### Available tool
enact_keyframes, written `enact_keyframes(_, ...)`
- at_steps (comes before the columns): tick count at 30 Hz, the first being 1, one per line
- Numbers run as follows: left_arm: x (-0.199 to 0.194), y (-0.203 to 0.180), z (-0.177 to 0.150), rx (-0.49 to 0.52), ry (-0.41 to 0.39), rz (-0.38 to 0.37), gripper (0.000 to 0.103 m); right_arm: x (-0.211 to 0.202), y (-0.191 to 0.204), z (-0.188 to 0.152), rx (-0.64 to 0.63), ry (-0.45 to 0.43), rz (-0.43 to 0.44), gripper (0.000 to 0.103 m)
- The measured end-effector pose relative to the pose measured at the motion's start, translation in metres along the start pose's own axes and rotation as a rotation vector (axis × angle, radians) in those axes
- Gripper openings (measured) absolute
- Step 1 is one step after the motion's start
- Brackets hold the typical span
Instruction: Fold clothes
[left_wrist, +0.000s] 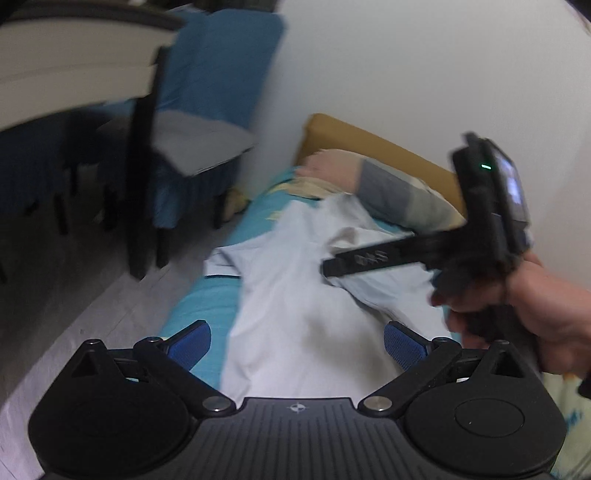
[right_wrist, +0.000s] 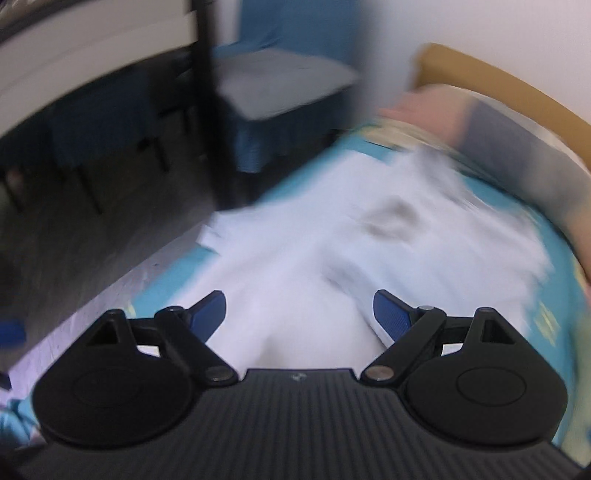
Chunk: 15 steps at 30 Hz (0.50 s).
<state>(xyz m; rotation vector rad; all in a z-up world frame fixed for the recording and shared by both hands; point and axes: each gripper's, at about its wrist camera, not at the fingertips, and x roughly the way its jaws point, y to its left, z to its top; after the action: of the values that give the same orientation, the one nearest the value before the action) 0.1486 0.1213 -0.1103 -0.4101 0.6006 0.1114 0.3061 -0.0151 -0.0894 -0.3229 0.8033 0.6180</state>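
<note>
A pale white garment (left_wrist: 295, 295) lies spread along the turquoise bed sheet (left_wrist: 201, 299), with a sleeve reaching toward the bed's left edge. My left gripper (left_wrist: 297, 343) hangs open above the garment's near end, nothing between its blue pads. A hand (left_wrist: 546, 314) holds my right gripper (left_wrist: 330, 267), seen side-on at the right with its fingers pointing left over the garment's upper right part. In the blurred right wrist view, the right gripper (right_wrist: 299, 314) is open above the garment (right_wrist: 314, 258), holding nothing.
A pillow (left_wrist: 391, 188) banded pink, grey and beige lies at the far end against a mustard headboard (left_wrist: 369, 142). Left of the bed are grey floor (left_wrist: 74, 317), a black post (left_wrist: 142, 184) and a blue-covered chair (left_wrist: 207, 147). A white wall (left_wrist: 424, 74) runs along the right.
</note>
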Motion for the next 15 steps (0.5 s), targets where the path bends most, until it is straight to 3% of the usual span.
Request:
enact_keyframes(5, 0.021, 0.042, 0.011, -0.183, -0.024, 0.118, 0.101, 0.094, 0.063, 0.049, -0.234, 0.052, 0.037, 0.088)
enact_keyframes(9, 0.04, 0.059, 0.014, -0.241, -0.003, 0.153, 0.1, 0.154, 0.093, 0.055, -0.39, 0.119, -0.007, 0.083)
enact_keyframes(10, 0.042, 0.06, 0.013, -0.244, 0.0, 0.155, 0.099, 0.164, 0.096, 0.053, -0.415, 0.132, -0.019, 0.07)
enact_keyframes(12, 0.047, 0.062, 0.013, -0.25, 0.005, 0.157, 0.099, 0.172, 0.094, 0.052, -0.399, 0.125, 0.01, 0.066)
enact_keyframes(15, 0.055, 0.066, 0.012, -0.259, 0.014, 0.161, 0.099, 0.171, 0.082, 0.056, -0.308, 0.103, 0.064, 0.016)
